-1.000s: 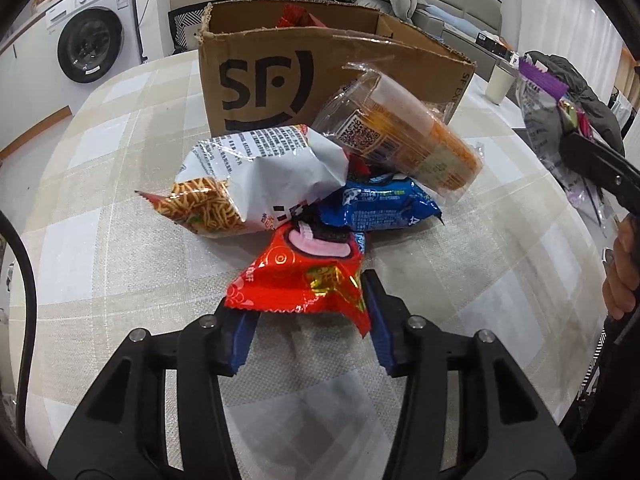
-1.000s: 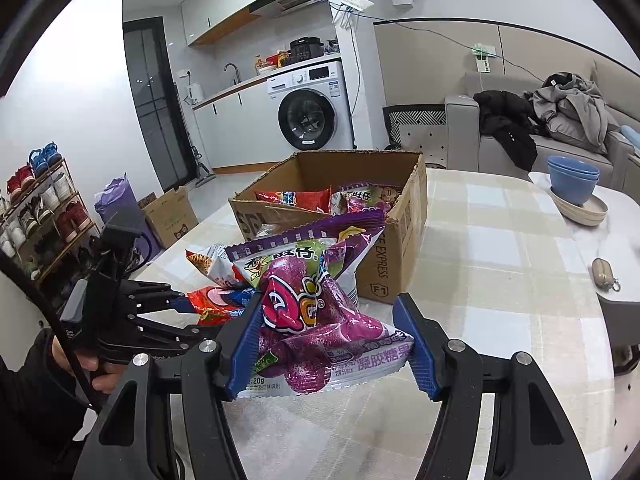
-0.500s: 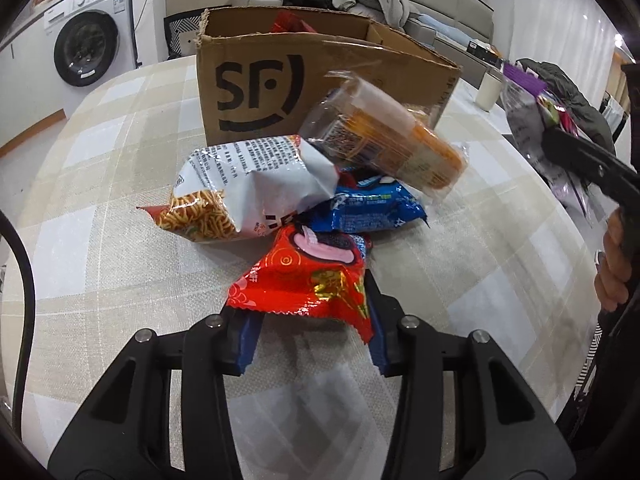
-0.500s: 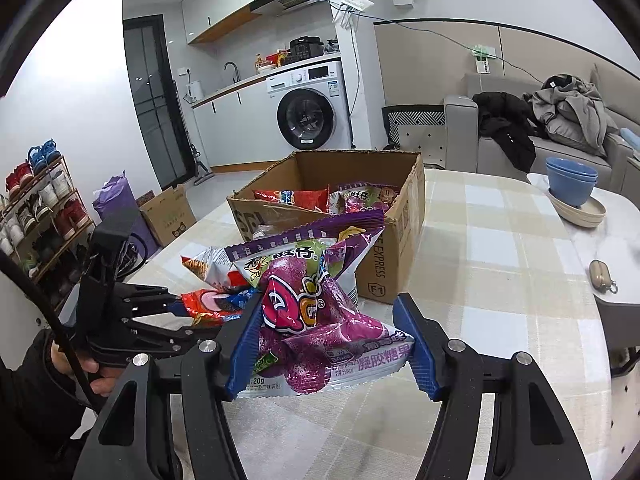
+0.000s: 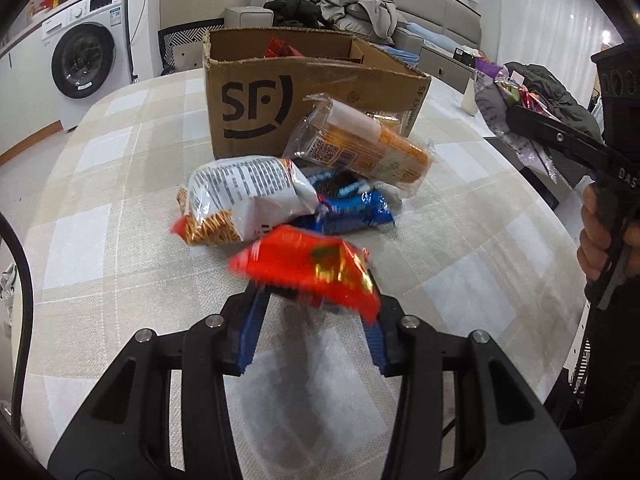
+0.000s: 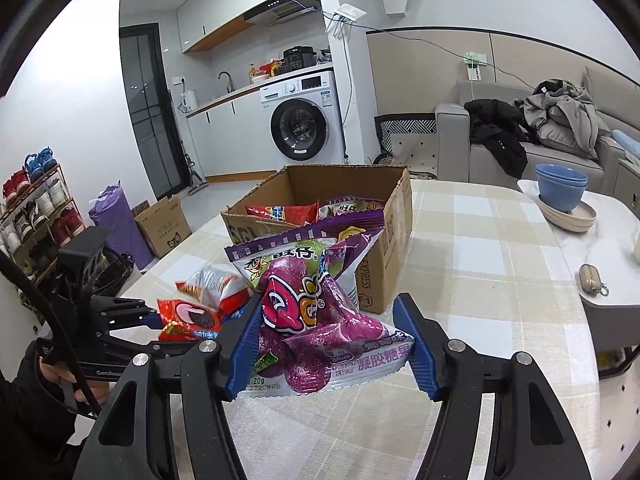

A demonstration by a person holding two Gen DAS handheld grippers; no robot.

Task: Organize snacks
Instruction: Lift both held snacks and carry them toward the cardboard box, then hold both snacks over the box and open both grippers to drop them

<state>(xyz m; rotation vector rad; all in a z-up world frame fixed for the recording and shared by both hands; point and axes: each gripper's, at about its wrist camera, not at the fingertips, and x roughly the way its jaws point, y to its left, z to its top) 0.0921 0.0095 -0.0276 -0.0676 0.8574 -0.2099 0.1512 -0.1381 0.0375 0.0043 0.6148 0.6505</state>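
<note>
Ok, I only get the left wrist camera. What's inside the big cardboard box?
Observer: The right wrist view looks down into the cardboard box. A red packet and a purple packet lie inside.
Operator: And what's the other tool holding?
Observer: The right tool is shut on a purple candy bag, pinched between its blue pads.
Operator: What's on the front of my red snack?
Observer: The red snack in the left tool has a picture of a dark round cookie on that side.
</note>
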